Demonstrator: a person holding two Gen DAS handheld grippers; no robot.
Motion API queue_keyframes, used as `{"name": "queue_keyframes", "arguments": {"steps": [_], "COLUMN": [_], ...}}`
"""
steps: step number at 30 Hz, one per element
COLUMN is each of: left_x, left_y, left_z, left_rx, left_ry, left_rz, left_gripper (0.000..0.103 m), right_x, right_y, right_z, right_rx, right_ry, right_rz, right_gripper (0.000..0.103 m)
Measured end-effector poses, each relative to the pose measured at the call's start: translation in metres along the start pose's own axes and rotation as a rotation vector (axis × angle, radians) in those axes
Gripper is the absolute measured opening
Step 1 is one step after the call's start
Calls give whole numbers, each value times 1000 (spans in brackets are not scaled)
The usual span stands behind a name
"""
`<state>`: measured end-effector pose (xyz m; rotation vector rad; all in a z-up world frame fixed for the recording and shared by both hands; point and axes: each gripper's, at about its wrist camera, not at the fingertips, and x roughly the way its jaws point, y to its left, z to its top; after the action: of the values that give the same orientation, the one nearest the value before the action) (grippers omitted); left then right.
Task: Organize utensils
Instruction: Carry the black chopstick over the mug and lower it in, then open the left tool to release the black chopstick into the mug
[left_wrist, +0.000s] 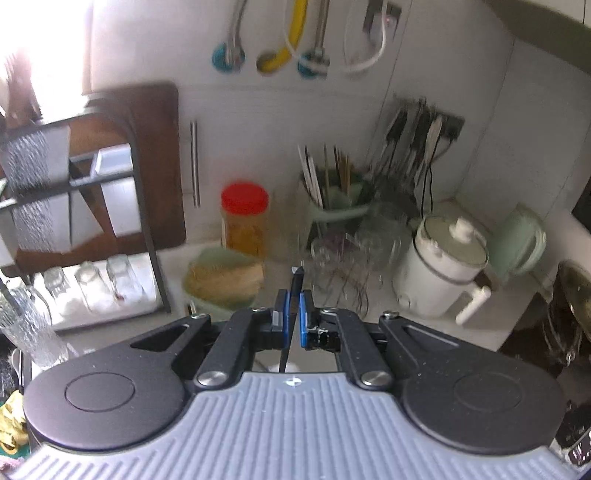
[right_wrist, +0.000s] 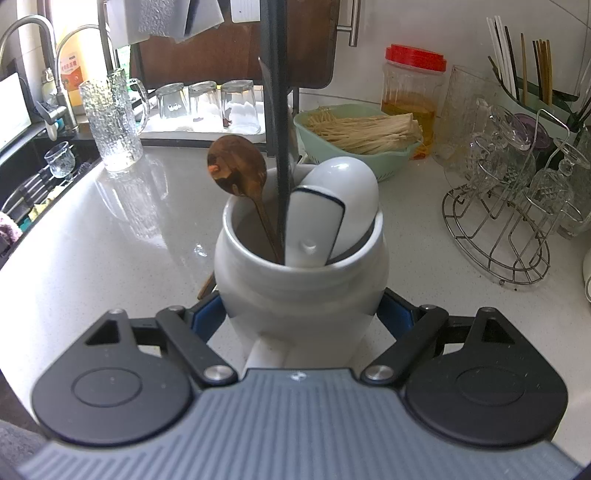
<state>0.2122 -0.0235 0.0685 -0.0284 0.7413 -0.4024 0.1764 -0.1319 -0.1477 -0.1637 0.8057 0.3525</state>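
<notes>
Left hand-held gripper is clamped tight on a thin black utensil. Right hand-held gripper hugs the white jar on the table, with a wooden spoon and a white spoon standing inside.

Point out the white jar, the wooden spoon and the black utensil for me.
White jar (right_wrist: 301, 284): right wrist view, front wall.
Wooden spoon (right_wrist: 236, 166): right wrist view, bowl.
Black utensil (left_wrist: 294, 295): left wrist view, shaft between blue pads.

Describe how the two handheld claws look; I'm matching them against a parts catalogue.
Both look alike. The left claw and right claw have a ribbed grey body with a small round emblem, two round black side housings with circular insets, black linkage bars with silver screws, and blue pads. No cables, hands or sleeves show.
</notes>
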Motion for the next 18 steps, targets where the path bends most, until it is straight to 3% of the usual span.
{"name": "queue_keyframes", "arguments": {"steps": [9, 18], "left_x": [35, 74], "left_y": [10, 23], "left_z": [10, -3], "left_rx": [46, 10], "left_ry": [198, 392], "left_rz": [-43, -87], "left_gripper": [5, 5], "right_x": [1, 2], "right_y": [0, 1], "right_z": [1, 1], "right_rx": [4, 11], "right_ry": [-3, -8], "right_rz": [-5, -12], "right_gripper": [90, 90]}}
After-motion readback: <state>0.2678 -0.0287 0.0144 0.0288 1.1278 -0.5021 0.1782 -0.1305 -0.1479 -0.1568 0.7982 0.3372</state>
